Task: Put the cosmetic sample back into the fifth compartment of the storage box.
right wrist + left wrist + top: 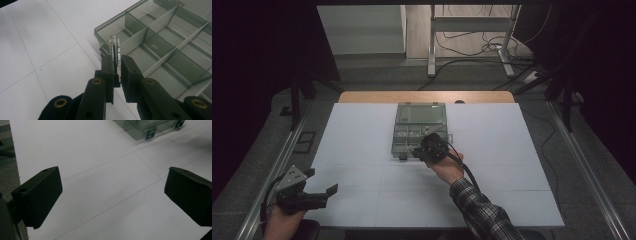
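Note:
A smoky clear compartment box (404, 141) lies open at the middle of the white table, its lid folded back on the far side. My right gripper (116, 62) is shut on a small clear tube (114, 46), which stands up between the pads just over the box's near corner (110, 23). In the high view the right gripper (421, 150) hovers at the box's front edge. My left gripper (322, 181) rests low at the table's front left corner. Its jaws are wide open with nothing between them (112, 190), and the box's latches (150, 133) show far ahead of it.
The white table top (492, 165) has bare room all around the box. A metal rail (272, 175) runs along the left side and another along the right. Beyond the table are a stand's legs and loose cables (472, 47) on the floor.

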Motion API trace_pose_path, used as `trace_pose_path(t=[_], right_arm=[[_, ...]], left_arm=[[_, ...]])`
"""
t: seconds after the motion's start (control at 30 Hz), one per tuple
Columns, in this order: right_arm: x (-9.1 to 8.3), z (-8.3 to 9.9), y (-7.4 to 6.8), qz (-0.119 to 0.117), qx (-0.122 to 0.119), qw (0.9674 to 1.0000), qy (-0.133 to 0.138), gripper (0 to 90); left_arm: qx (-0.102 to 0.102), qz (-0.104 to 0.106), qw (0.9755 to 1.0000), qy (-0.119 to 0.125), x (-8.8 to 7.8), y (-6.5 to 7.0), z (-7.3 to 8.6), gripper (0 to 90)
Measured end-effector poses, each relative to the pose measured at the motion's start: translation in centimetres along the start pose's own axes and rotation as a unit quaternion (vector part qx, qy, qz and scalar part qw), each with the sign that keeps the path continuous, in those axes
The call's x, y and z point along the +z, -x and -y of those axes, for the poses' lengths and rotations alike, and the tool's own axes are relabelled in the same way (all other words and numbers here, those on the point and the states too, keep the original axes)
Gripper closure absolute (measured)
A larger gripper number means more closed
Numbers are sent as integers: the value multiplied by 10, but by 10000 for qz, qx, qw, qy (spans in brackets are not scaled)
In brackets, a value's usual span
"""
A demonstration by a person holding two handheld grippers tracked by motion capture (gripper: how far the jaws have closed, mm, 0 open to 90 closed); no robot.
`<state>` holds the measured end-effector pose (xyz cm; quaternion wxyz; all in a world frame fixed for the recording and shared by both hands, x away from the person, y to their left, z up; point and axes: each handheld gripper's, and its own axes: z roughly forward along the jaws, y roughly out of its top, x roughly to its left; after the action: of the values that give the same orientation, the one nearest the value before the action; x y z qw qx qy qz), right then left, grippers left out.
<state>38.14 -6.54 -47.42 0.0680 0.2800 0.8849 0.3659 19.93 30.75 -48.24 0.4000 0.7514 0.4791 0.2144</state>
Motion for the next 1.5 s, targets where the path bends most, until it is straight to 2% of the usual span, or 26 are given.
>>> trace_pose_path(t=[0.47,0.9,1.5], right_arm=[[16,-11,5,50,75,9999,100,809],[31,-25,4,31,110,9998,180,809],[58,-37,4,150,201,9997,75,800]], left_arm=[[-9,9,10000,-7,0,0,0,21],[-23,40,10000,-12,0,-1,0,21],[-50,71,10000,-4,0,-2,0,21]])
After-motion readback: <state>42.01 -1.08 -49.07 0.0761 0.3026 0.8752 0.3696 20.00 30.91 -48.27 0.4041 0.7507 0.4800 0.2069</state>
